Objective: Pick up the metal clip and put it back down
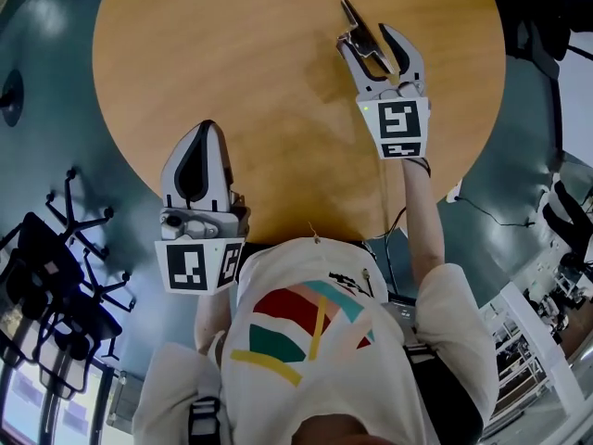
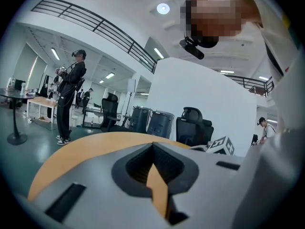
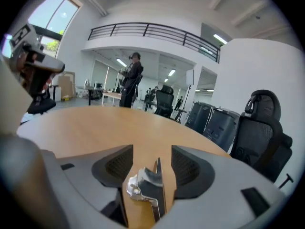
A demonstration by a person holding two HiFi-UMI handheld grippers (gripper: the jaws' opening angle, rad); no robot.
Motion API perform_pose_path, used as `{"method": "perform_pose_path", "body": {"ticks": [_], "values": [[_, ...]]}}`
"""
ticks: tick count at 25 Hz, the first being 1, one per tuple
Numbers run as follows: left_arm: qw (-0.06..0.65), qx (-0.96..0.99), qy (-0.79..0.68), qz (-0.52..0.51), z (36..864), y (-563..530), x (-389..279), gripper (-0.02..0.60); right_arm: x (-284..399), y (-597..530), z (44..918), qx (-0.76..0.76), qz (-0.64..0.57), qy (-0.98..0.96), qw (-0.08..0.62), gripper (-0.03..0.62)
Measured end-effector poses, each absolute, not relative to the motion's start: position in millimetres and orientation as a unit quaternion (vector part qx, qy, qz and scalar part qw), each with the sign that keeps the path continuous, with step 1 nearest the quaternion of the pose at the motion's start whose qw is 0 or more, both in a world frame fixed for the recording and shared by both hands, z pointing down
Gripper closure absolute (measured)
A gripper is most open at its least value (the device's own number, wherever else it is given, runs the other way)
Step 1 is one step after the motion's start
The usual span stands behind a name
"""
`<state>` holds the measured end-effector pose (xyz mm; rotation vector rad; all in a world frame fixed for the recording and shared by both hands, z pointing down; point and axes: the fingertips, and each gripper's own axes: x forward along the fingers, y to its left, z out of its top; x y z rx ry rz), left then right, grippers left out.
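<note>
The clip [image 1: 358, 31] [image 3: 145, 187] lies on the table [image 1: 232, 54] toward its far right edge, between the right gripper's [image 1: 368, 40] [image 3: 152, 168] jaws. These are spread, and neither pad presses on it. The left gripper [image 1: 204, 135] [image 2: 155, 151] hangs over the table's near edge, well apart from the clip, jaws pressed together on nothing.

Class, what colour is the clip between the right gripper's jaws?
Silver-grey metal clip, clearest in the right gripper view.
</note>
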<state>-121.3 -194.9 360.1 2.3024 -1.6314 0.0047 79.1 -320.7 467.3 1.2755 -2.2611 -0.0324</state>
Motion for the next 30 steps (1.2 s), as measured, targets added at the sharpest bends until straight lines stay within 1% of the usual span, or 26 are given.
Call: {"method": "perform_pose_path", "body": {"ticks": [5, 6, 7, 12, 14, 20, 25, 30], "values": [[0.097, 0.820, -0.563, -0.032, 292.2, -181.0, -107.5, 0.538, 75.0, -280.7, 357.8, 0.462, -0.016, -0.870, 0.173, 0.365], [0.086, 0.822, -0.561, -0.038, 276.9, -173.8, -103.0, 0.537, 79.5, -268.1, 332.2, 0.475, -0.027, -0.866, 0.152, 0.489], [0.074, 0.825, -0.559, -0.044, 261.7, -165.3, -97.5, 0.537, 85.6, -254.0, 306.6, 0.489, -0.037, -0.862, 0.128, 0.580], [0.014, 0.827, -0.557, -0.080, 198.1, -124.9, -66.1, 0.537, 116.4, -176.0, 203.9, 0.512, -0.056, -0.857, -0.020, 0.582], [0.004, 0.826, -0.556, -0.093, 180.8, -105.2, -54.1, 0.537, 126.7, -139.8, 181.2, 0.516, -0.060, -0.853, -0.051, 0.582], [-0.030, 0.831, -0.542, -0.119, 135.2, -43.0, -20.4, 0.537, 145.2, -50.2, 136.1, 0.525, -0.113, -0.841, -0.066, 0.582], [-0.044, 0.834, -0.534, -0.136, 116.5, 0.3, 10.0, 0.537, 163.7, 0.8, 108.6, 0.512, -0.143, -0.842, -0.091, 0.582], [-0.055, 0.832, -0.530, -0.153, 101.2, 27.9, 9.5, 0.537, 157.9, 31.4, 96.8, 0.507, -0.161, -0.841, -0.099, 0.582]]}}
